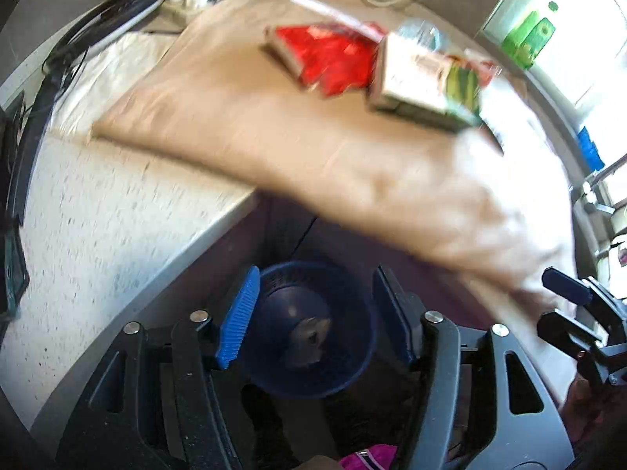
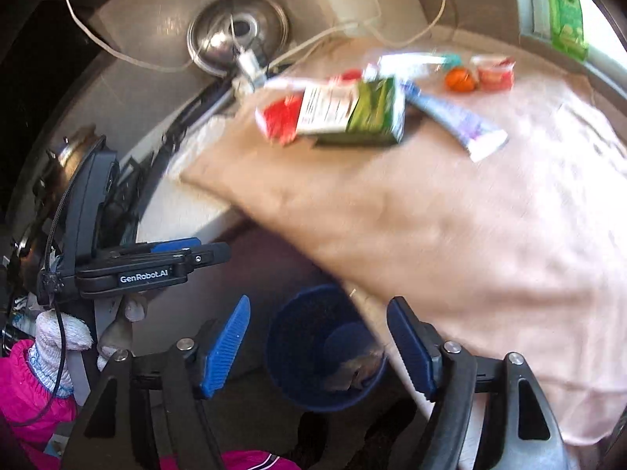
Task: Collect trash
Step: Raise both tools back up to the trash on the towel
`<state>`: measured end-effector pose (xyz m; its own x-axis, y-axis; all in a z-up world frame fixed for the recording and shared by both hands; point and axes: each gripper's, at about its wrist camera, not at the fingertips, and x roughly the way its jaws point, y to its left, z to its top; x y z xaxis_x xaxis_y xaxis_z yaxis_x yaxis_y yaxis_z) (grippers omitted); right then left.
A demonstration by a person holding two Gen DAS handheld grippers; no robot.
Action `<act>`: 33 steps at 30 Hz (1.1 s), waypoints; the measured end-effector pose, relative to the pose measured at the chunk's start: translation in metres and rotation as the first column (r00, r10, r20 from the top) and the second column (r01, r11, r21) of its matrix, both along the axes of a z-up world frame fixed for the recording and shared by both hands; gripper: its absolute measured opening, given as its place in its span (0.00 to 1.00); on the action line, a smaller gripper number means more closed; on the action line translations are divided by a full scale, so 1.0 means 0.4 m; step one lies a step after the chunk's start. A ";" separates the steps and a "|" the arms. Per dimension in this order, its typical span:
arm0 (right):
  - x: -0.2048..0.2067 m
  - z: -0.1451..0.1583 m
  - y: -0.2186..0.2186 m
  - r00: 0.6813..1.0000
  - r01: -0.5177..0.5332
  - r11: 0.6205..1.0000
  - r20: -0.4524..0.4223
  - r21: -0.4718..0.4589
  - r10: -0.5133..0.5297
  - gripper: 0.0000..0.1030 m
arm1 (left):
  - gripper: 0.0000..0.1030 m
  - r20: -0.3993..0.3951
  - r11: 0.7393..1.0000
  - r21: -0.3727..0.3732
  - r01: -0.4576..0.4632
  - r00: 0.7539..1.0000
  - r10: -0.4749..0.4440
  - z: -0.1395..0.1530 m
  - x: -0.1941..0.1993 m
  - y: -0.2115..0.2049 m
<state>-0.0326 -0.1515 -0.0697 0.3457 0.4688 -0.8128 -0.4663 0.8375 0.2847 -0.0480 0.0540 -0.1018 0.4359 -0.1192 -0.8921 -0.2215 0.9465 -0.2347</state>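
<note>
Looking down along the left gripper (image 1: 313,317), its two blue-padded fingers (image 1: 239,317) stand apart with nothing between them; framed in the gap, on the floor below, sits a dark blue mesh waste basket (image 1: 352,372) with a crumpled grey scrap (image 1: 309,333) lying in its bottom. Above it, a beige cloth (image 1: 274,129) drapes over the edge of a speckled white counter (image 1: 90,235), and on the cloth lie a red packet (image 1: 333,58) and, touching it on the right, a green-and-white carton (image 1: 427,78). The picture is blurred. In the right wrist view, the right gripper (image 2: 319,346) also has its blue pads spread wide and holds nothing, with the same basket (image 2: 298,352) just beyond them. On the cloth (image 2: 470,215) farther up lie the carton (image 2: 352,111), a toothpaste-like tube (image 2: 458,121), a small orange item (image 2: 459,79) and a red-and-white pack (image 2: 494,72). The left gripper (image 2: 219,252) shows at the left edge, held by a white-gloved hand (image 2: 58,337).
</note>
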 end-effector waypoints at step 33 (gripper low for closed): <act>0.379 0.103 -0.172 0.991 0.013 0.998 0.135 -0.058 -0.005 0.80 | 0.67 -0.116 0.755 -0.365 -0.544 0.832 0.543 0.024 0.354 -0.056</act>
